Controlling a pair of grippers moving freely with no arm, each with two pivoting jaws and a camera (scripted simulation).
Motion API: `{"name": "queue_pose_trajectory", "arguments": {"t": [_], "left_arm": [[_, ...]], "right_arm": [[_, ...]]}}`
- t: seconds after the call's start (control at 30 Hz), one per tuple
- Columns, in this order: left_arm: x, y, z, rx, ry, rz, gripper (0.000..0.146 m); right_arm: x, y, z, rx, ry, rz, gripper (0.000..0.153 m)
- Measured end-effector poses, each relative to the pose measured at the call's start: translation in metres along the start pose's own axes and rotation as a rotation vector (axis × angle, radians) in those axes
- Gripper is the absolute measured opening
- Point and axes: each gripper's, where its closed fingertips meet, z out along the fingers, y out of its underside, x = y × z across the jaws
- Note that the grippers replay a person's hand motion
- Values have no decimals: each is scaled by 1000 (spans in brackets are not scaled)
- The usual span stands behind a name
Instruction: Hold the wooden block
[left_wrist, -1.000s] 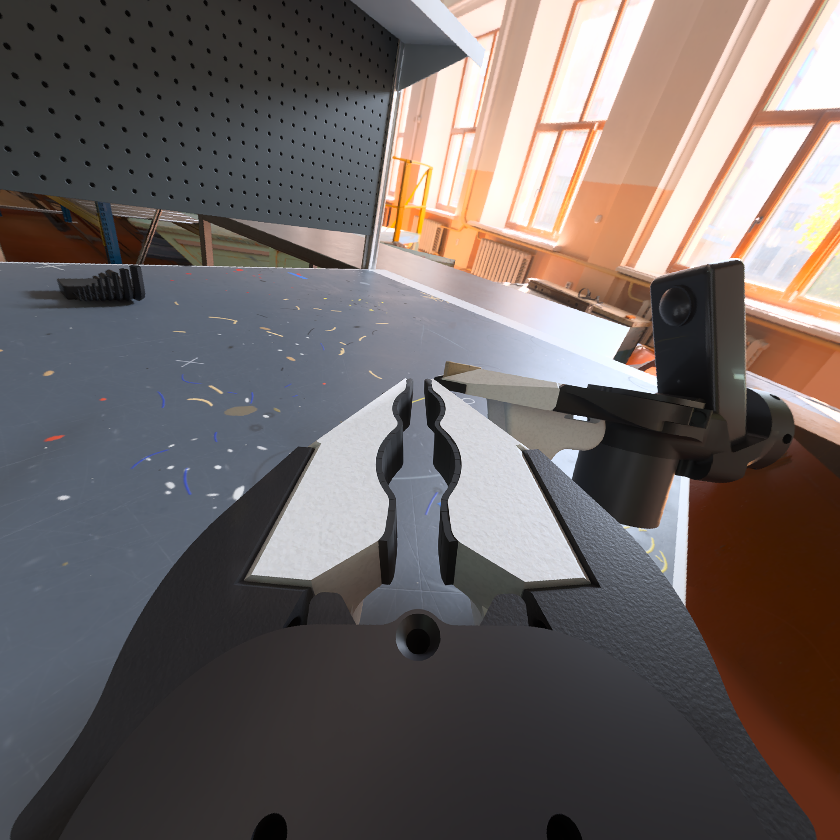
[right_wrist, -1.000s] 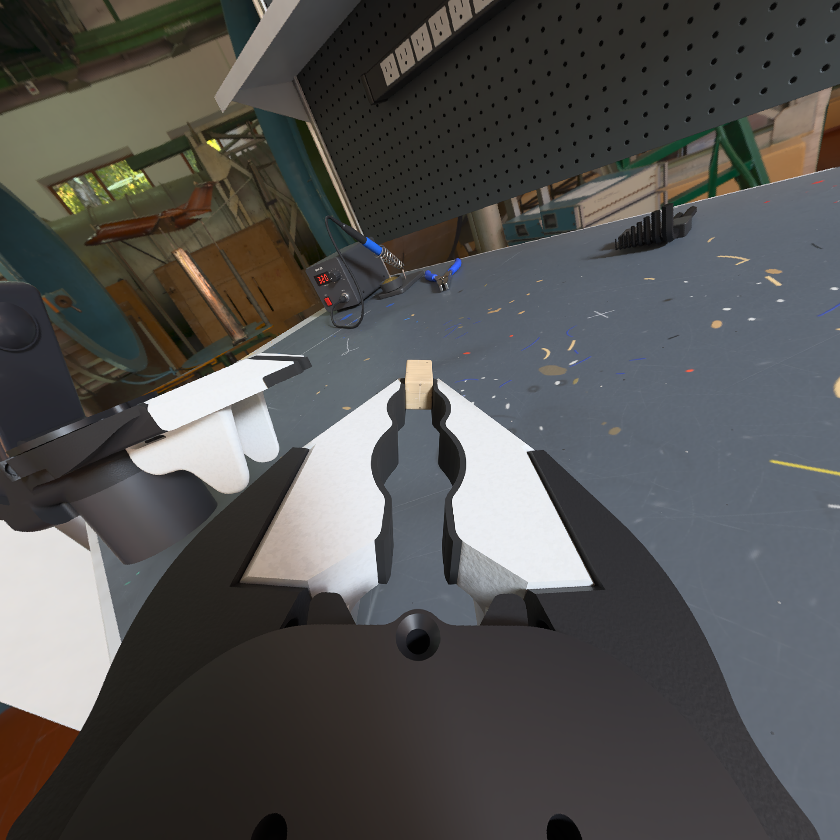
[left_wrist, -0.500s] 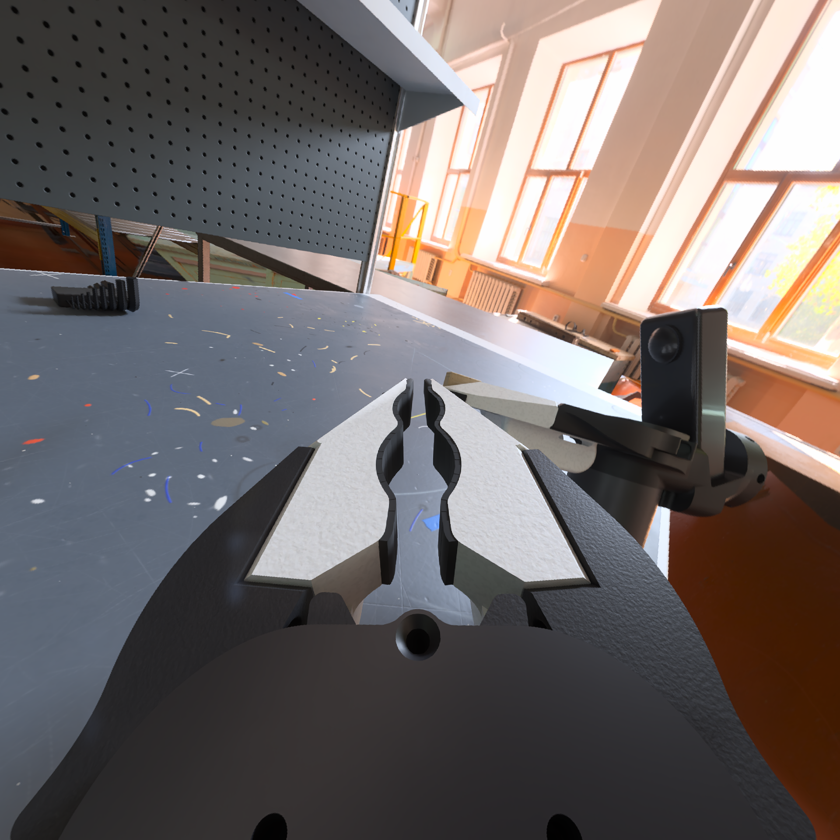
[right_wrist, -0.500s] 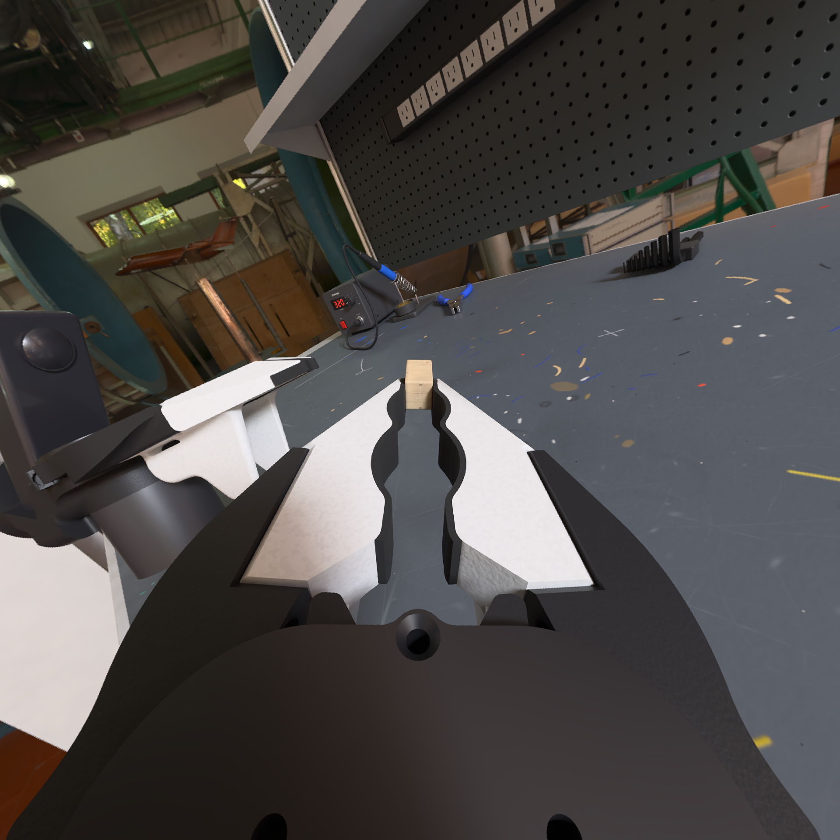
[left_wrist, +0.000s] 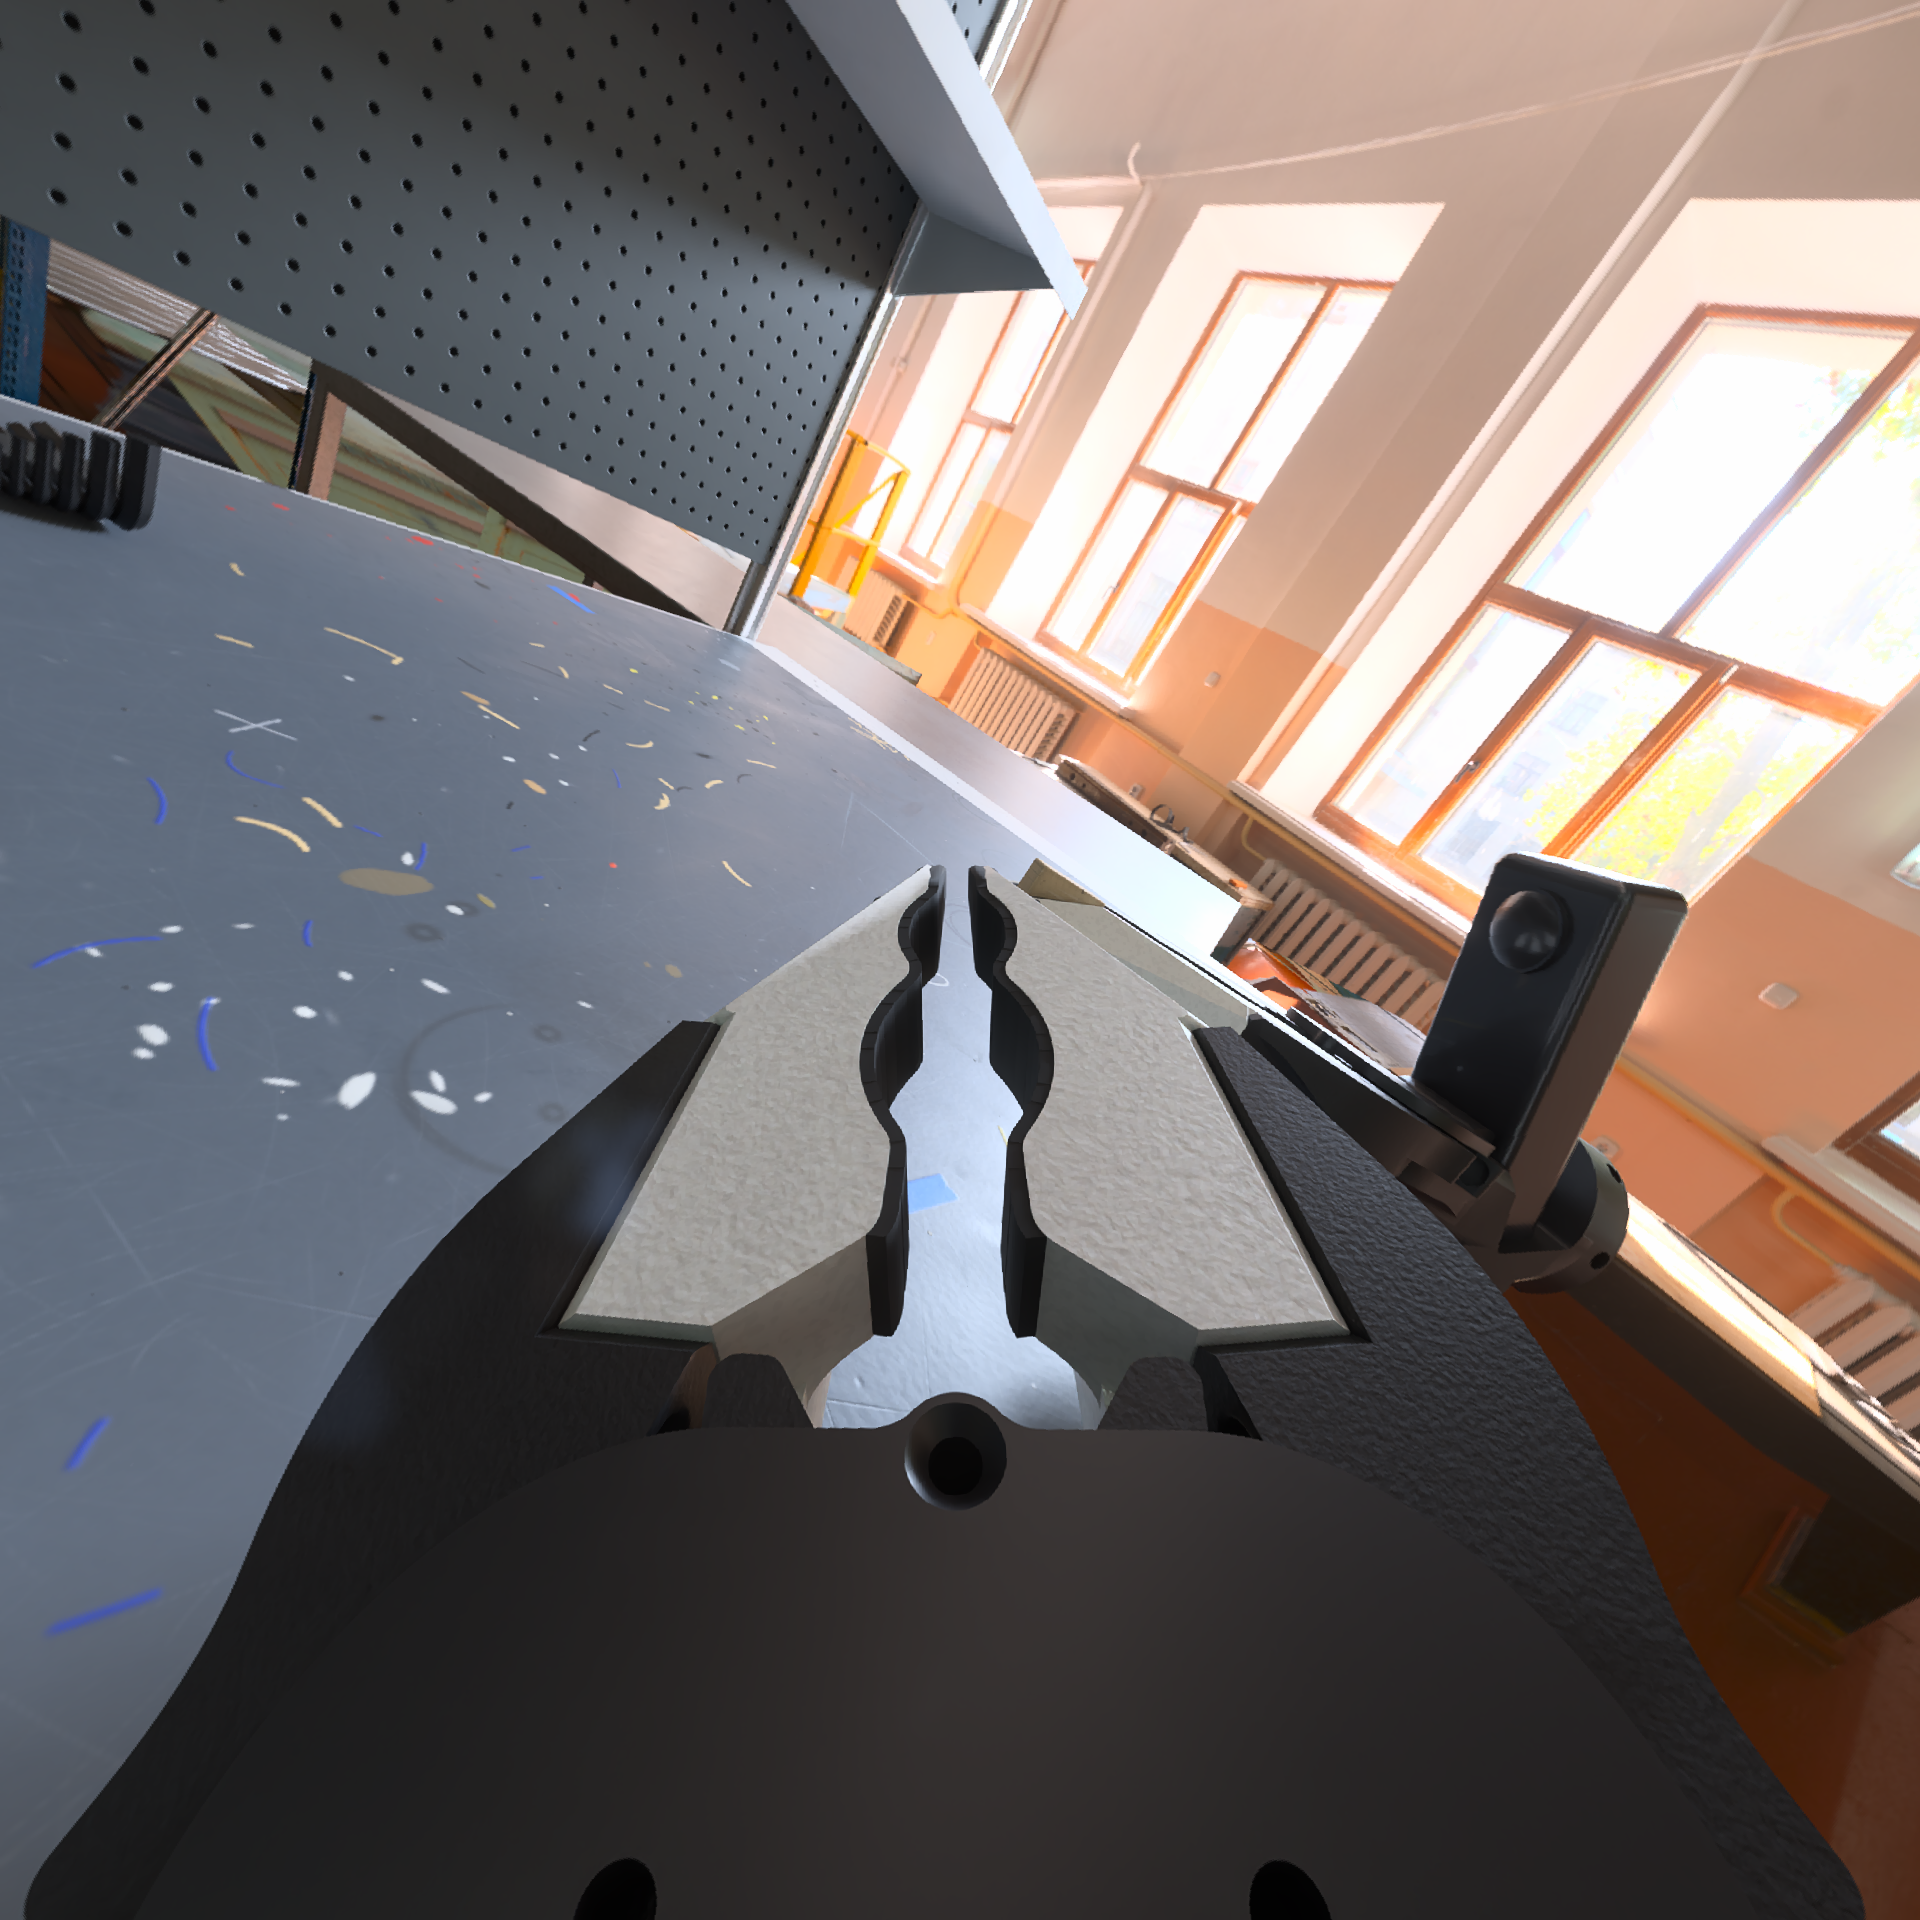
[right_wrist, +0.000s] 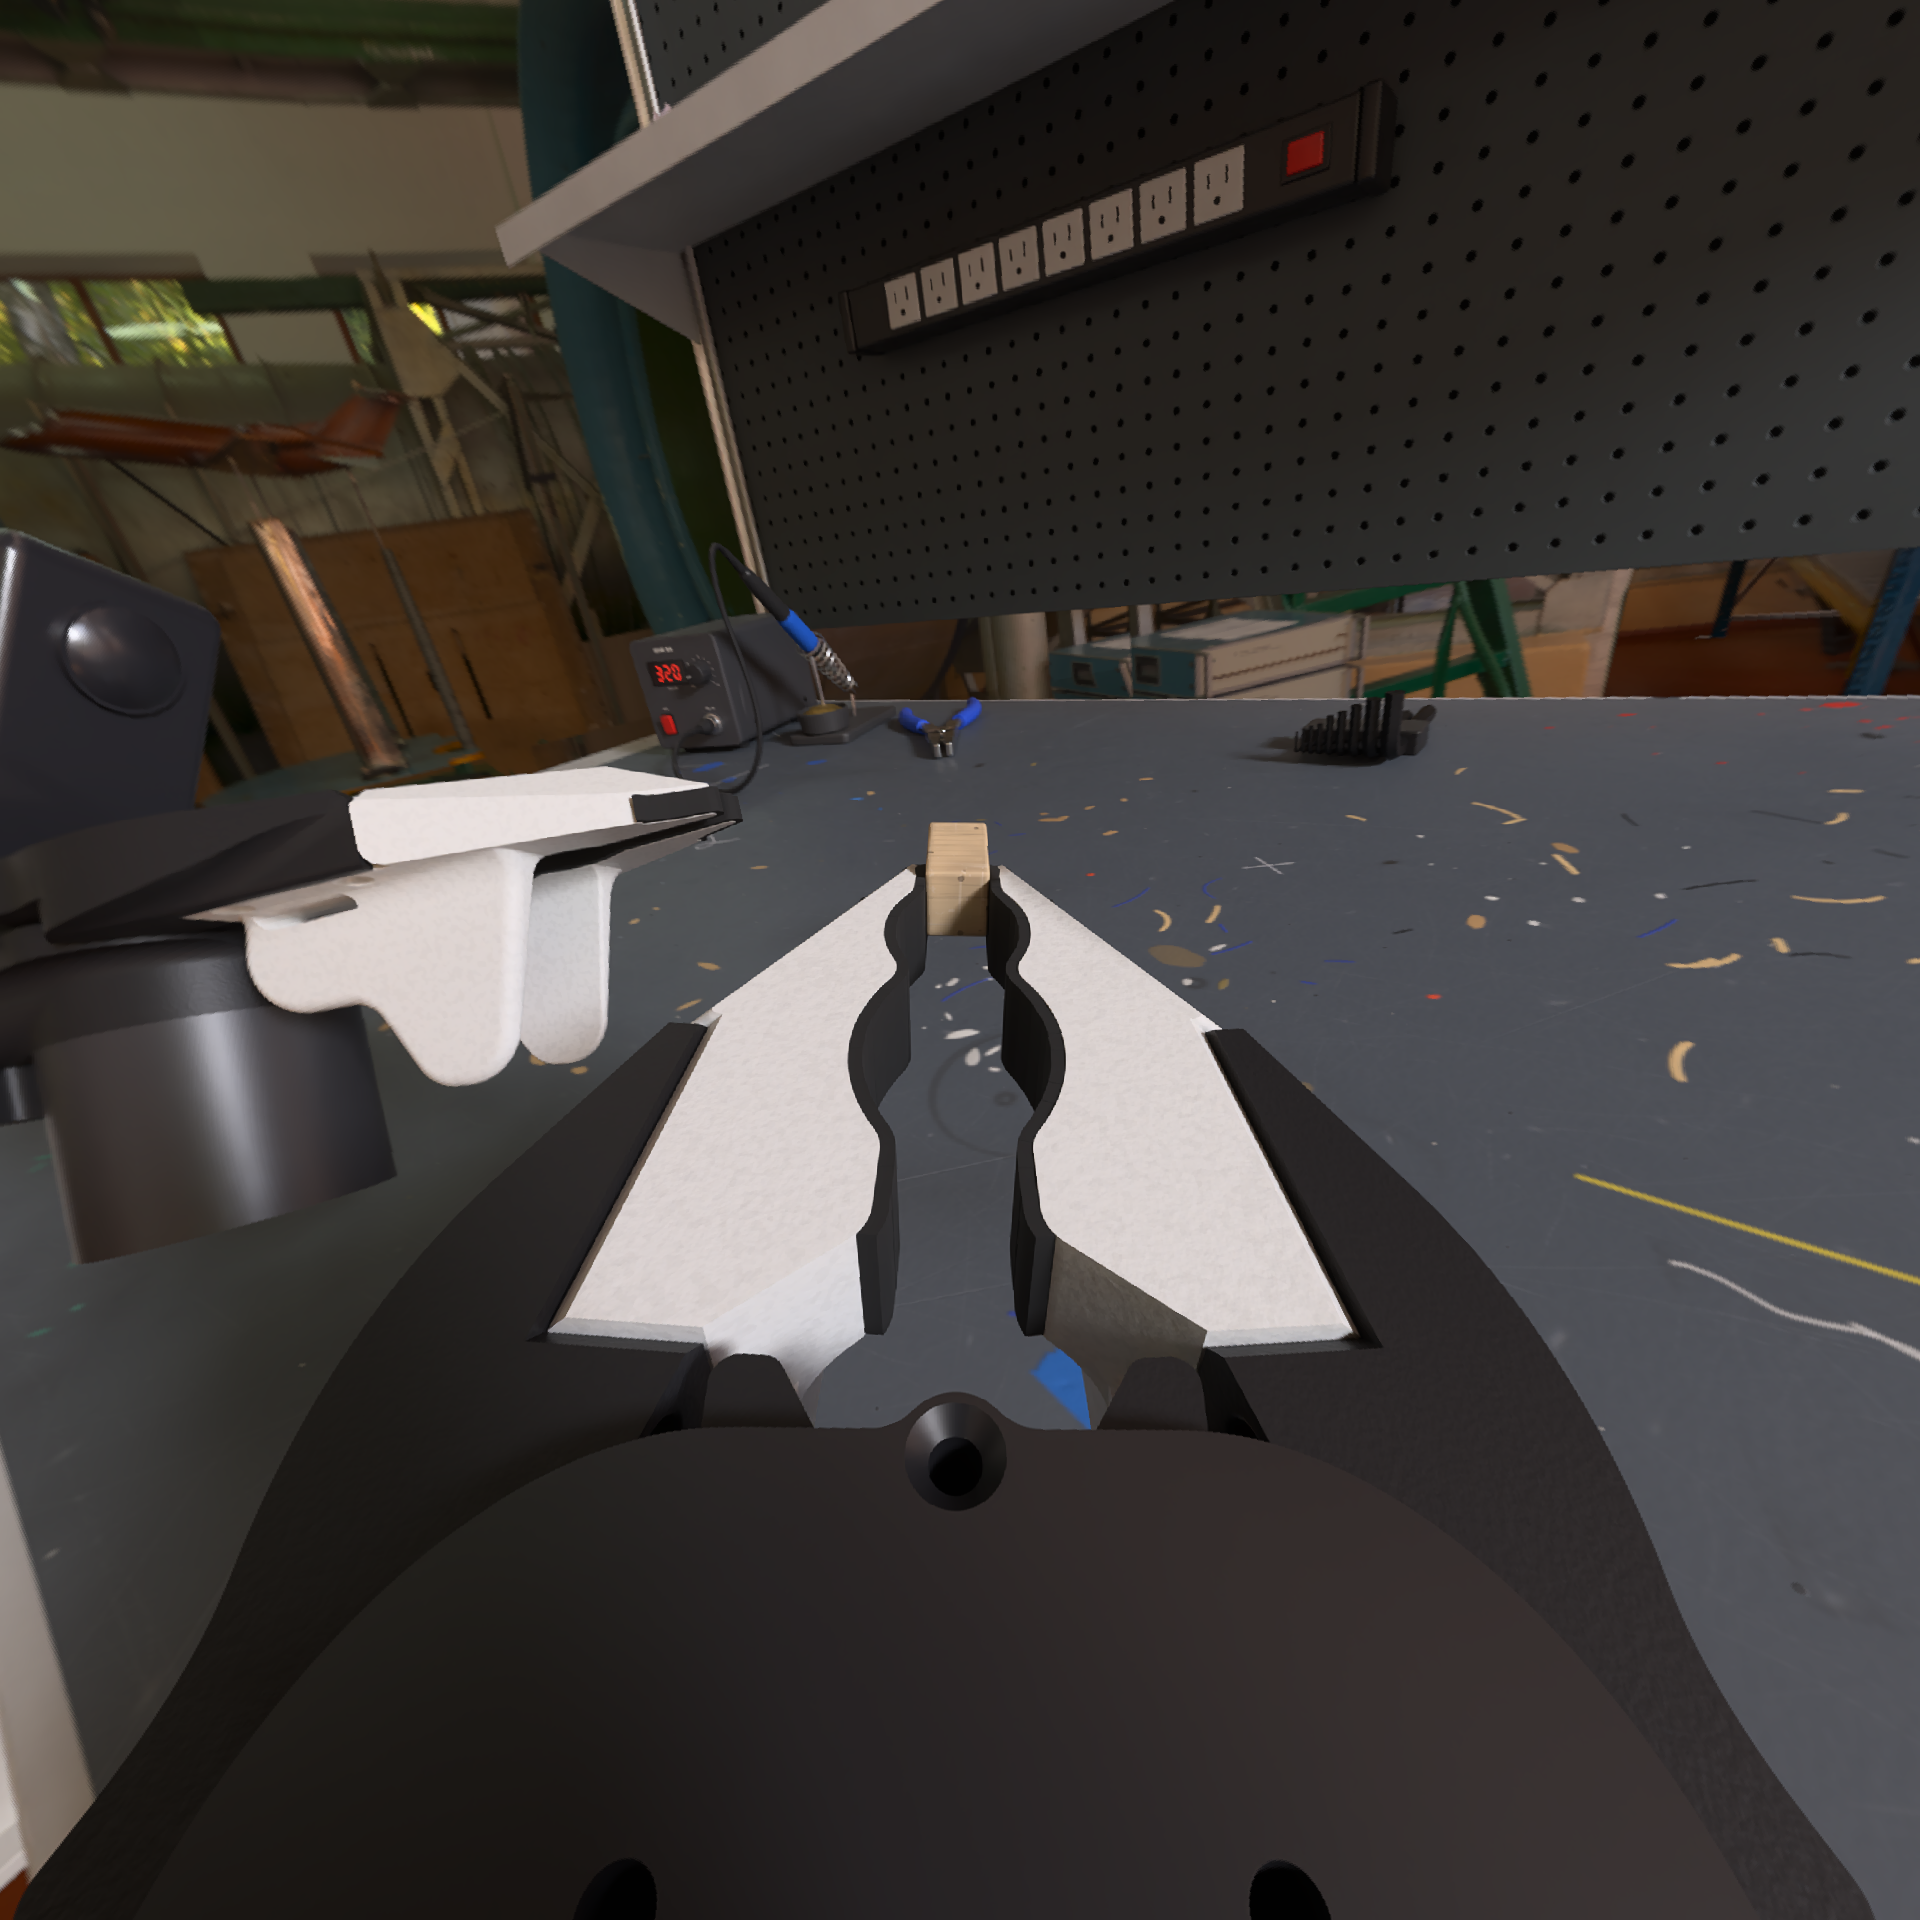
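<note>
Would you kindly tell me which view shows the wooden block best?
The right wrist view: the wooden block sits unobstructed, pinched at the right gripper's fingertips. The left wrist view shows nothing clearly identifiable as the block.

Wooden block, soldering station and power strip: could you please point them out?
Wooden block (right_wrist: 957, 881), right wrist view, front face.
Soldering station (right_wrist: 694, 694), right wrist view, front panel.
Power strip (right_wrist: 1117, 220), right wrist view, middle sockets.
</note>
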Motion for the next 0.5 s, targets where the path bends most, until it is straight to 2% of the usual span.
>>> {"name": "queue_pose_trajectory", "arguments": {"t": [0.13,0.23,0.37,0.5], "left_arm": [[-2,8,1,-55,11,11,4],[-1,12,2,-102,21,82,5],[0,11,-2,-115,14,174,5],[1,11,-5,-117,35,158,2]], "right_arm": [[6,3,2,-24,25,17,10],[11,8,3,-41,6,93,10],[13,8,3,-41,13,94,10],[14,8,3,-44,10,102,10]]}}
